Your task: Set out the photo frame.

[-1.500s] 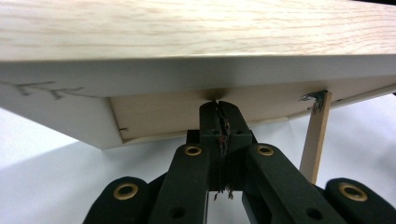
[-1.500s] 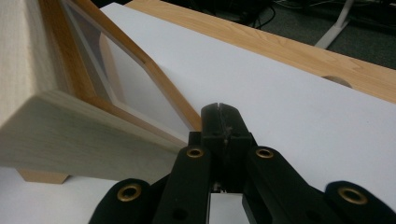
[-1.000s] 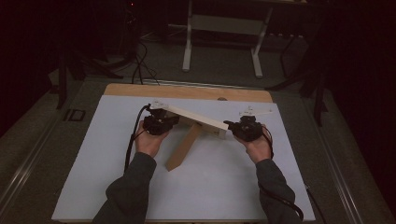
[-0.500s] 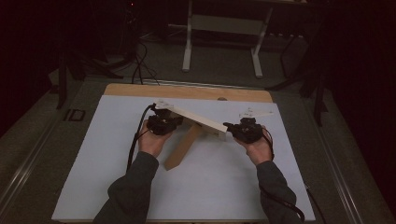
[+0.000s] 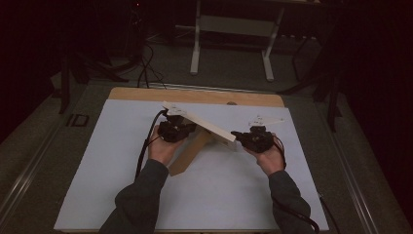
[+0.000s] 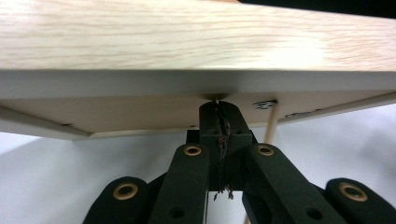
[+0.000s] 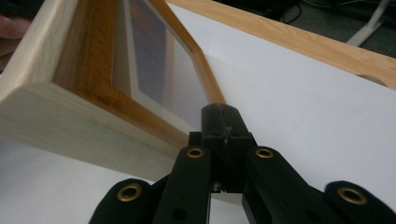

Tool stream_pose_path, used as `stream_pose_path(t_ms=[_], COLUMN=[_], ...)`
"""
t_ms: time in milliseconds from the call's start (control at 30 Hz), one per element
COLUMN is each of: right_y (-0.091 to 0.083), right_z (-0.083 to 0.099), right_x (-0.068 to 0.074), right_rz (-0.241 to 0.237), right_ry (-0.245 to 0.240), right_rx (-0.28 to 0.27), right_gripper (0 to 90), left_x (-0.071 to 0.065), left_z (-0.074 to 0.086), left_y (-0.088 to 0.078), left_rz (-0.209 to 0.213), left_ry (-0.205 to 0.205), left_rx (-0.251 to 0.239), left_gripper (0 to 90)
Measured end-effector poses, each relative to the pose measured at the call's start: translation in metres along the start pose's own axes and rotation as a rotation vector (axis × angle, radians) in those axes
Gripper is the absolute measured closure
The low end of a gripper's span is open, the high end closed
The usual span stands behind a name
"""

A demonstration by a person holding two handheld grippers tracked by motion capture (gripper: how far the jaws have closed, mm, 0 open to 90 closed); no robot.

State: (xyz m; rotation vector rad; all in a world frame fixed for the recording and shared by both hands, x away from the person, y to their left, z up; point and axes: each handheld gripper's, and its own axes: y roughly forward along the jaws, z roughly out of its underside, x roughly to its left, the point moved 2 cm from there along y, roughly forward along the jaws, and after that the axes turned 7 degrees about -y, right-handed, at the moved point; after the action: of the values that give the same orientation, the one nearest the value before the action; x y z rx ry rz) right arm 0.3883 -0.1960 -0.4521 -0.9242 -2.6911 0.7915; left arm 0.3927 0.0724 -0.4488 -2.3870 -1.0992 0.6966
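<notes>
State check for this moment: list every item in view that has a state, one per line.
picture frame: standing tilted on the white table cover, propped by its back stand.
left gripper: jaws shut, tips against the frame's lower edge.
right gripper: jaws shut, tips at the frame's corner; contact unclear.

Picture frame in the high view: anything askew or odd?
Yes. The wooden picture frame stands on edge, slanted across the white mat, its stand splayed out. Both shut grippers, left gripper and right gripper, press its ends rather than clamp it.
</notes>
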Motion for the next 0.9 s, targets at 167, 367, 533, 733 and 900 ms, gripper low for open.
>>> stream_pose_path(t_ms=[167, 367, 533, 733, 900], right_y=[0.001, 0.001, 0.000, 0.001, 0.001], right_z=[0.000, 0.000, 0.000, 0.001, 0.000], right_x=[0.004, 0.008, 0.010, 0.014, 0.017], right_rz=[-0.016, -0.032, -0.039, -0.057, -0.058], right_ry=[-0.011, -0.023, -0.030, -0.047, -0.059], right_rx=[0.000, -0.002, 0.000, 0.004, 0.006], right_gripper=[90.0, 90.0, 90.0, 90.0, 90.0], left_x=[-0.008, -0.018, -0.021, -0.026, -0.029], left_z=[-0.001, -0.002, -0.002, -0.002, -0.003], left_y=[0.000, -0.002, -0.002, -0.002, -0.002], left_rz=[0.018, 0.045, 0.050, 0.064, 0.073], left_ry=[0.035, 0.081, 0.093, 0.097, 0.099], left_rx=[0.005, 0.010, 0.015, 0.018, 0.020], left_gripper=[89.9, 89.8, 89.9, 89.8, 89.8])
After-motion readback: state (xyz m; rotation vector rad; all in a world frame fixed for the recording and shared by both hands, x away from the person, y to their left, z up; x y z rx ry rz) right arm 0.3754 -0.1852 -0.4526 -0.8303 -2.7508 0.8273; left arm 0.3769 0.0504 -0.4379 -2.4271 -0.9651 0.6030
